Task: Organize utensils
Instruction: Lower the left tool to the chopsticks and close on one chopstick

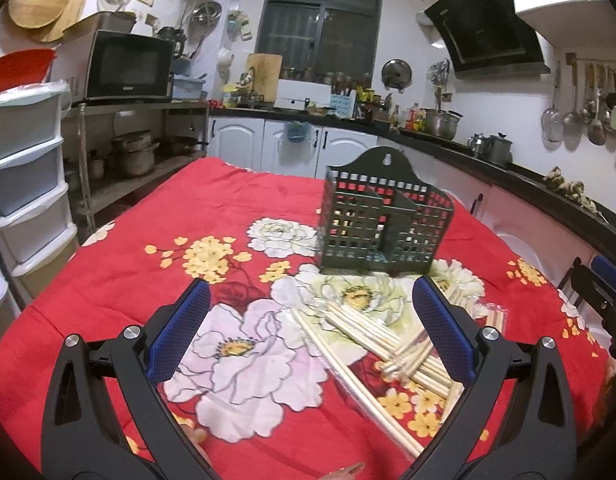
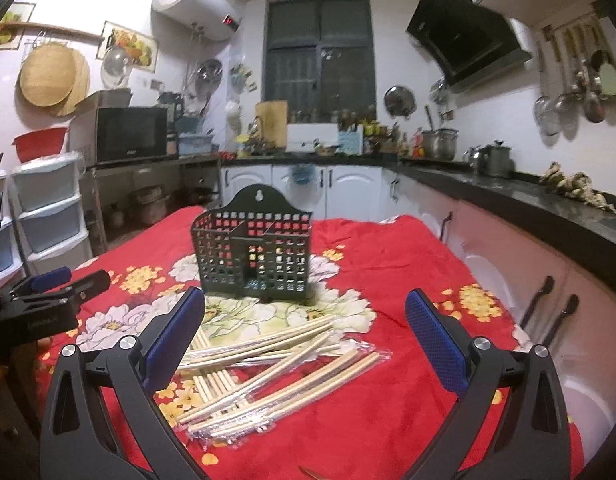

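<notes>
A dark green slotted utensil holder (image 1: 384, 224) stands upright on the red floral tablecloth (image 1: 119, 280); it also shows in the right wrist view (image 2: 253, 256). A loose pile of wooden chopsticks in clear wrappers (image 1: 388, 344) lies in front of it, also seen in the right wrist view (image 2: 275, 368). My left gripper (image 1: 312, 336) is open and empty above the cloth, the pile near its right finger. My right gripper (image 2: 303, 344) is open and empty, hovering over the pile. The left gripper also shows at the left edge of the right wrist view (image 2: 55, 292).
The table sits in a kitchen. Plastic drawers (image 1: 23, 176) and a metal shelf with a microwave (image 1: 127, 68) stand to the left. White cabinets under a dark counter (image 2: 528, 200) run along the back and right. The right gripper shows at the right edge of the left wrist view (image 1: 604, 284).
</notes>
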{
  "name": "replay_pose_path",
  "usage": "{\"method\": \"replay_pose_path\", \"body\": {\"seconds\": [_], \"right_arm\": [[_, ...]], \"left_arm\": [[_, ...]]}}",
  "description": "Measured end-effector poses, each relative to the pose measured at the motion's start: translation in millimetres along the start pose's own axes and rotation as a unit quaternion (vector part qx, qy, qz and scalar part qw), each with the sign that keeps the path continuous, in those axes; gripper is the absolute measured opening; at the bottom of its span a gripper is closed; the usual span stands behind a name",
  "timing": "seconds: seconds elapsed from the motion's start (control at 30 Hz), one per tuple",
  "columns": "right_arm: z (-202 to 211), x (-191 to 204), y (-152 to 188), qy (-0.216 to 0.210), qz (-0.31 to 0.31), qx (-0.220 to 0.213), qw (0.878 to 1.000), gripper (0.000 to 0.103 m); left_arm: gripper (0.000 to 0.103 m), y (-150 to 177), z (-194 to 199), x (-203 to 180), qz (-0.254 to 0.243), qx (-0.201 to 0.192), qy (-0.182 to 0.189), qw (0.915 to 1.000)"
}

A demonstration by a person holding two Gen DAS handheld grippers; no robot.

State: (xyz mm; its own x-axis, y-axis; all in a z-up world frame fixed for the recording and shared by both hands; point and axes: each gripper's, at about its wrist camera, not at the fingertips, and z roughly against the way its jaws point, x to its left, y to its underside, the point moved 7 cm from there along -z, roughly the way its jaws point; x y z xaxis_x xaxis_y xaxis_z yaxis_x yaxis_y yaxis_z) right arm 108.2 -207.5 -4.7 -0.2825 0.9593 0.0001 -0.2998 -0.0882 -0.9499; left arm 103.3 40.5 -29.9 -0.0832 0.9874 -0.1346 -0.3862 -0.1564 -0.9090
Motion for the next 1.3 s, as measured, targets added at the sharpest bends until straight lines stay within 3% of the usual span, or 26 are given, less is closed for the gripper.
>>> {"method": "replay_pose_path", "body": {"seconds": [0.13, 0.57, 0.7, 0.77, 0.8, 0.9, 1.07, 1.17, 1.3], "right_arm": [[-19, 3, -3, -0.024, -0.005, 0.035, 0.999, 0.097], [-82, -12, -4, -0.035, -0.007, 0.119, 0.992, 0.096], [-101, -27, 1, -0.032, -0.010, 0.149, 0.988, 0.082], [-109, -37, 5, -0.028, -0.014, 0.162, 0.986, 0.079], [-113, -43, 8, -0.024, -0.016, 0.170, 0.985, 0.074], [-124, -58, 20, -0.026, -0.028, 0.200, 0.979, 0.062], [-136, -70, 36, -0.047, -0.036, 0.233, 0.971, 0.044], [-139, -70, 39, -0.072, -0.041, 0.244, 0.966, 0.034], [-144, -62, 44, -0.100, -0.040, 0.260, 0.959, 0.033]], "left_arm": [[0.093, -2, -7, 9, 0.001, 0.017, 0.002, 0.9999], [0.093, 1, -49, 8, -0.008, 0.108, 0.039, 0.9934], [0.090, 14, -74, 10, 0.013, 0.166, 0.057, 0.9843], [0.083, 19, -85, 11, 0.024, 0.190, 0.065, 0.9793], [0.075, 22, -92, 11, 0.032, 0.202, 0.070, 0.9763], [0.063, 28, -107, 11, 0.038, 0.227, 0.075, 0.9701], [0.055, 45, -128, 15, 0.054, 0.265, 0.079, 0.9595], [0.049, 48, -132, 17, 0.049, 0.266, 0.072, 0.9600], [0.040, 46, -138, 19, 0.047, 0.265, 0.074, 0.9604]]}}
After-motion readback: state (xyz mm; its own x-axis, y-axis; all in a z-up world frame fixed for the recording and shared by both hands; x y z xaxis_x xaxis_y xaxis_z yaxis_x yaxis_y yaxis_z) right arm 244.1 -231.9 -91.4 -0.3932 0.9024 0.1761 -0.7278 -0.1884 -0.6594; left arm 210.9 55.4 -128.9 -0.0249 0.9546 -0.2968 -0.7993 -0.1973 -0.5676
